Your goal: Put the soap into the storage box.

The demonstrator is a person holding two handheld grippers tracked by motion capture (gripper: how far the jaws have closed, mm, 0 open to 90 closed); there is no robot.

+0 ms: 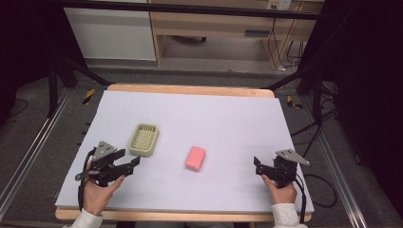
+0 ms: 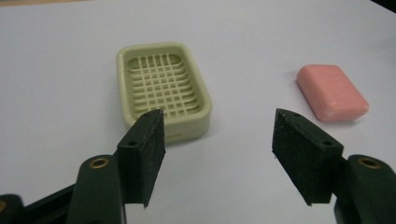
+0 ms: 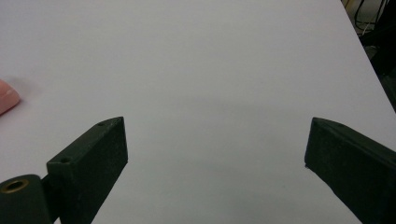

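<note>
A pale green soap dish (image 1: 144,139) with a grid floor lies empty on the left half of the white-covered table (image 1: 223,114). A pink bar of soap (image 1: 195,158) lies flat near the middle, apart from the dish. My left gripper (image 1: 129,158) is held open just in front of the dish, nothing between its jaws. In the left gripper view the dish (image 2: 163,88) is ahead on the left, the soap (image 2: 332,92) ahead on the right, beyond the left gripper (image 2: 217,121). My right gripper (image 1: 258,167) is open over bare table at the right, well clear of the soap. The right gripper (image 3: 217,128) frames bare sheet, with the soap's corner (image 3: 7,98) at the far left edge.
The white sheet leaves a strip of the wooden tabletop (image 1: 190,89) showing at the far edge. Black frame legs (image 1: 52,85) and cables (image 1: 309,137) stand on the floor beside the table. A wooden cabinet (image 1: 214,23) is behind it.
</note>
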